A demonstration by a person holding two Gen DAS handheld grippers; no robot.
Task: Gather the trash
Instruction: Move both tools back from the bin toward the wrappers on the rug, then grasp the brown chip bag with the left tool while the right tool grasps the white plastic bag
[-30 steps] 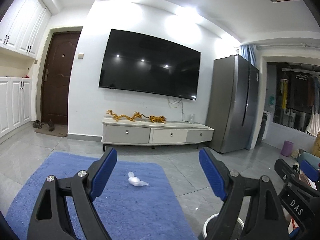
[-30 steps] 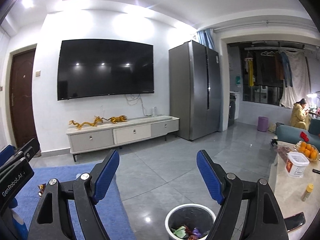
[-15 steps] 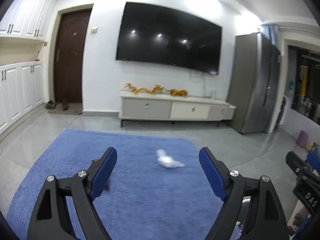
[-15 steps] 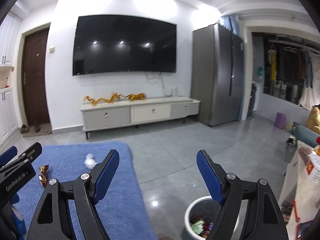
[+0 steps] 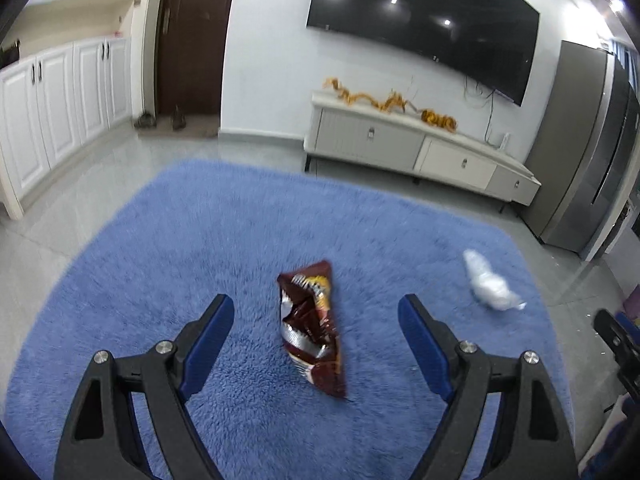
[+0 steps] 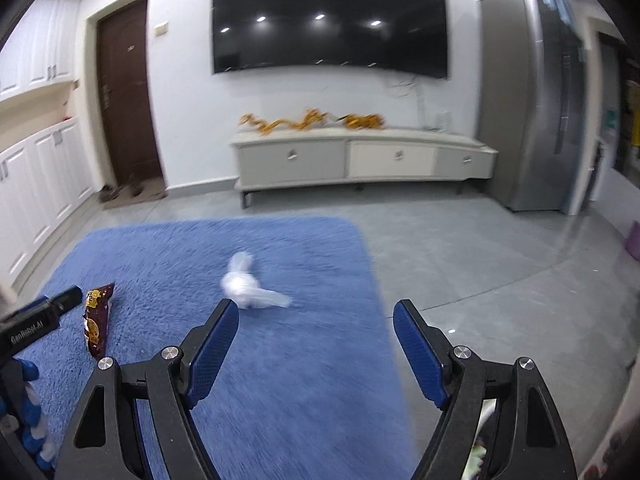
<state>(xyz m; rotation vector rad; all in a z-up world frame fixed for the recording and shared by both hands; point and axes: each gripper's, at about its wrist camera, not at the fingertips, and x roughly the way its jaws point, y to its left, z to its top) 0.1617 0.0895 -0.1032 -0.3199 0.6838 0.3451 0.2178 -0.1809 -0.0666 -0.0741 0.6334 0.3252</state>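
A crumpled brown snack wrapper [image 5: 312, 326] lies on the blue rug [image 5: 200, 240], between and just ahead of the fingers of my open, empty left gripper [image 5: 316, 312]. A crumpled white plastic wad [image 5: 490, 282] lies on the rug to the right. In the right wrist view the white wad [image 6: 246, 284] lies just ahead of my open, empty right gripper [image 6: 316, 316], close to its left finger, and the wrapper [image 6: 96, 320] lies at the left beside the left gripper's body. Both grippers are above the rug.
A white TV cabinet [image 6: 360, 160] with gold ornaments stands against the far wall under a big TV. A grey fridge [image 6: 532, 112] is at the right, white cupboards [image 5: 52, 92] and a brown door at the left. Grey tile floor surrounds the rug.
Both grippers have tilted down and moved left over the rug. The wrapper now lies between the left fingers; the wad is close to the right gripper. The bin has dropped out of view.
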